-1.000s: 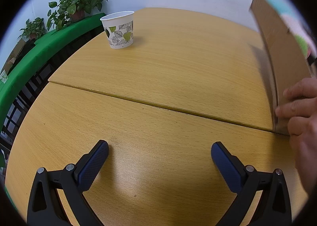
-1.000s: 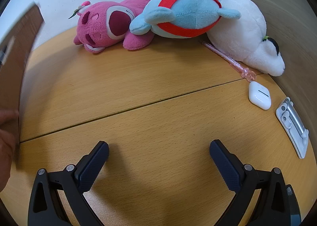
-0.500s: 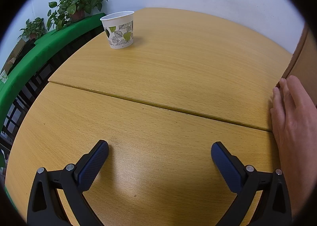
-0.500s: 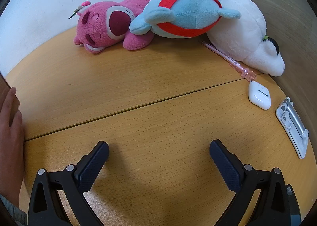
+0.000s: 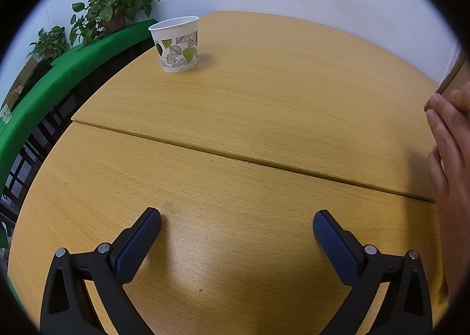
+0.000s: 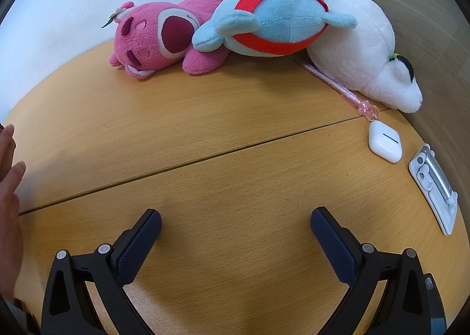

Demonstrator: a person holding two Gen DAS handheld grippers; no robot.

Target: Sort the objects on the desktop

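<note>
A: where's the stuff at?
B: paper cup (image 5: 176,44) far left on the desk (image 5: 264,94); plushies (image 6: 264,17), earbud case (image 6: 384,142) off right.
A: grippers?
B: left gripper (image 5: 236,227) and right gripper (image 6: 236,226) both have fingers wide, holding nothing.

The table (image 5: 264,94) is light wood with a rounded edge, and a dark seam runs across it from side to side. In the left wrist view a paper cup (image 5: 176,44) with a leaf print stands upright near the far left edge, well apart from everything else. In the right wrist view three plush toys lie at the far side: a pink bear (image 6: 158,38), a blue toy (image 6: 276,20) leaning on it, and a white toy (image 6: 361,53) on the right. A pink pen (image 6: 337,85) lies just beside the white toy. Near its tip sits a white earbud case (image 6: 384,142), and a white-and-silver clip (image 6: 434,185) lies near the right edge.
</note>
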